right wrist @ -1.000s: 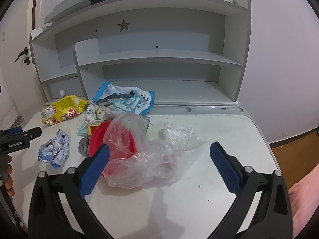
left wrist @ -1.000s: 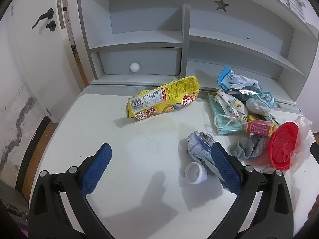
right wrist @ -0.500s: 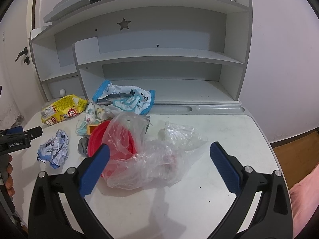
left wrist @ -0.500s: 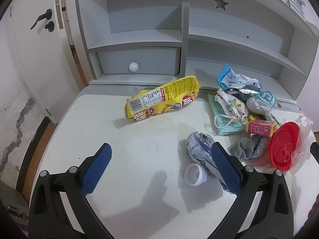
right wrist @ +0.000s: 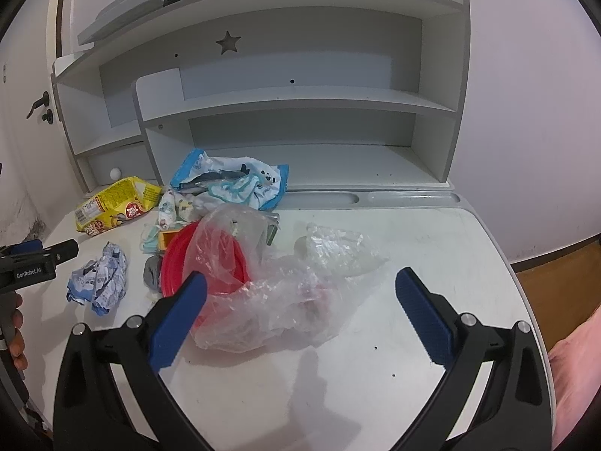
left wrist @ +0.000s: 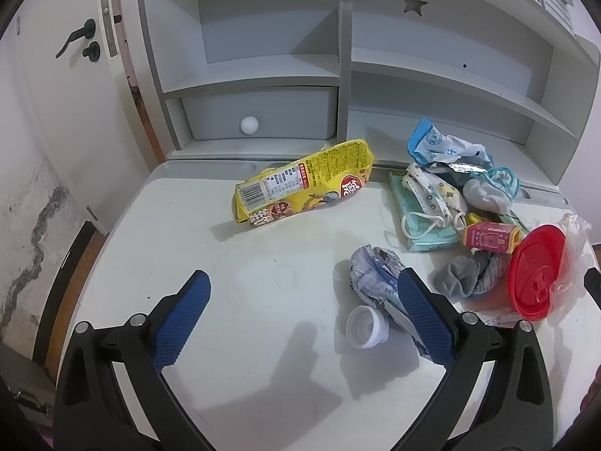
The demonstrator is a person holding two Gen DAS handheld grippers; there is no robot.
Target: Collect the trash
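Note:
Trash lies on the white desk (left wrist: 225, 263). A yellow snack bag (left wrist: 304, 184) is at the back middle. A crumpled blue-white wrapper (left wrist: 372, 270) and a white bottle cap (left wrist: 366, 327) lie by my left gripper's right finger. My left gripper (left wrist: 300, 293) is open and empty above the desk. A red lid (right wrist: 203, 259) sits under a clear plastic bag (right wrist: 278, 285), just ahead of my right gripper (right wrist: 300, 289), which is open and empty. Face masks (left wrist: 432, 203), a pink carton (left wrist: 490, 236) and a grey sock (left wrist: 462, 278) lie in the pile.
A white shelf unit (right wrist: 300, 120) stands along the back of the desk, with a drawer and round knob (left wrist: 249, 124). A blue-white pouch (right wrist: 233, 176) lies at its foot. A door (left wrist: 56, 75) is at the left. The desk's right edge (right wrist: 518, 282) drops to a wooden floor.
Both views have shifted only slightly. Nothing was taken hold of and the trash has not moved.

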